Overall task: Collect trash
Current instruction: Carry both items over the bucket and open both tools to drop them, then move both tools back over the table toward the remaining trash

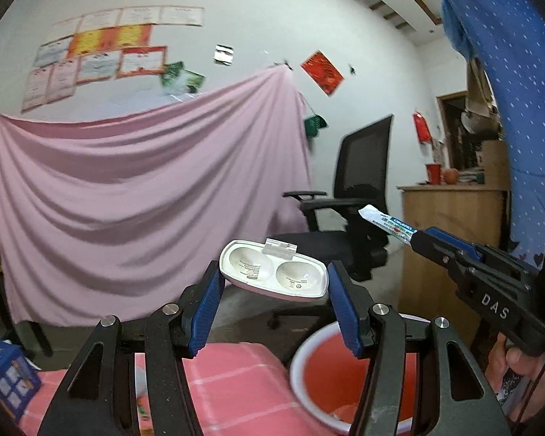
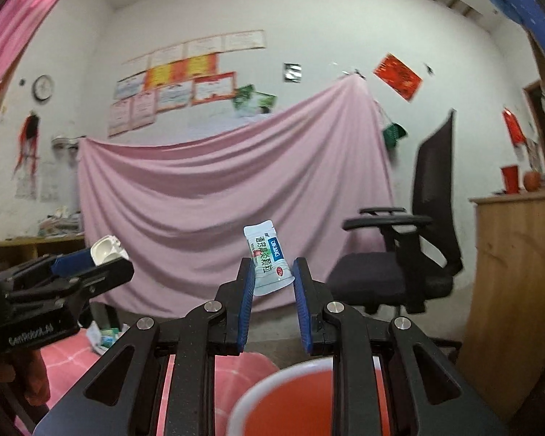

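Observation:
My left gripper (image 1: 274,285) is shut on a white plastic case (image 1: 261,269) with two round wells, held flat between the blue pads in the air. In the left wrist view my right gripper (image 1: 418,237) reaches in from the right, shut on a white and blue sachet (image 1: 383,219). The right wrist view shows that sachet (image 2: 267,254) upright between the right gripper's (image 2: 272,270) pads. There the left gripper (image 2: 101,259) comes in from the left with the case (image 2: 105,249). A red bin with a white rim (image 1: 301,348) (image 2: 258,387) stands open just below both grippers.
A pink checked cloth (image 1: 236,381) covers the surface left of the bin, with loose wrappers (image 2: 103,338) on it. A black office chair (image 1: 363,181) and a wooden cabinet (image 1: 447,225) stand beyond. A blue box (image 1: 7,374) sits low at the left. A pink sheet (image 1: 127,200) hangs behind.

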Motion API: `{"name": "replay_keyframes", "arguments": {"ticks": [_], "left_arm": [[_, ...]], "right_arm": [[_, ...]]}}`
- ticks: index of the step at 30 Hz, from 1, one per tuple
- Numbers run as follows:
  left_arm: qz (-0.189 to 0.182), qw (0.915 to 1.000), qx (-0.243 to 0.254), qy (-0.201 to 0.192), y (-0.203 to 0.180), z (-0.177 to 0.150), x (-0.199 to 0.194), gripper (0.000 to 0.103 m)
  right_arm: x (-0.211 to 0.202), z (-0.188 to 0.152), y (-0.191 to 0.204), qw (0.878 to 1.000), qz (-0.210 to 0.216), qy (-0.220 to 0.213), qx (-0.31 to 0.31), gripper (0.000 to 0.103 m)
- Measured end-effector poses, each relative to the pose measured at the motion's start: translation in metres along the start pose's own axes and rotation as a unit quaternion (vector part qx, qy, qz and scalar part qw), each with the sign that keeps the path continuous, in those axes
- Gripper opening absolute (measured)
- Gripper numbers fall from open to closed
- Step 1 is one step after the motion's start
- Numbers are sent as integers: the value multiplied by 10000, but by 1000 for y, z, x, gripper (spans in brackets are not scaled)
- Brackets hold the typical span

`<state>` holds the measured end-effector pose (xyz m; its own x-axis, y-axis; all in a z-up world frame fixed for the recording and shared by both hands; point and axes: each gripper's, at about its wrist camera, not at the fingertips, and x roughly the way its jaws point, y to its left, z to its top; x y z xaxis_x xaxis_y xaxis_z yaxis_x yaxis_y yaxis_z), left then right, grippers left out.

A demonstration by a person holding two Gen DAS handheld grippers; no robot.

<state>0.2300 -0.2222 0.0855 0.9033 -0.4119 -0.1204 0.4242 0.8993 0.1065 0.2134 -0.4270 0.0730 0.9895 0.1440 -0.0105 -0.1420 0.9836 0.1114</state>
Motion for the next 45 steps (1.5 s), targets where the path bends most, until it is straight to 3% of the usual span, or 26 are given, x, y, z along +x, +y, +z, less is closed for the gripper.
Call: {"name": "replay_keyframes", "arguments": {"ticks": [10,17,31,39,42,45], "left_arm": [[-432,9966,-44,703,-37,-19,46,52],[-570,9914,-302,1141,-39,-25,68,52],[-749,9712,-906,2072,-25,-29,96,53],[-676,9636,-1252,2265,-9,-29,94,54],[-608,9643,-1326,2209,-2,-26,89,54],[-497,9672,-1419,2048,6,-23,79,62]], "right_arm": [[-3,-19,-29,9977,-291,614,13,20],[3,-27,-43,9944,-415,955,171,20],[24,-41,-52,9845,-531,1641,324,21],[24,-41,-50,9839,-503,1690,306,29],[24,-38,-49,9845,-501,1650,310,34],[23,-32,-45,9869,-475,1500,341,42]]}}
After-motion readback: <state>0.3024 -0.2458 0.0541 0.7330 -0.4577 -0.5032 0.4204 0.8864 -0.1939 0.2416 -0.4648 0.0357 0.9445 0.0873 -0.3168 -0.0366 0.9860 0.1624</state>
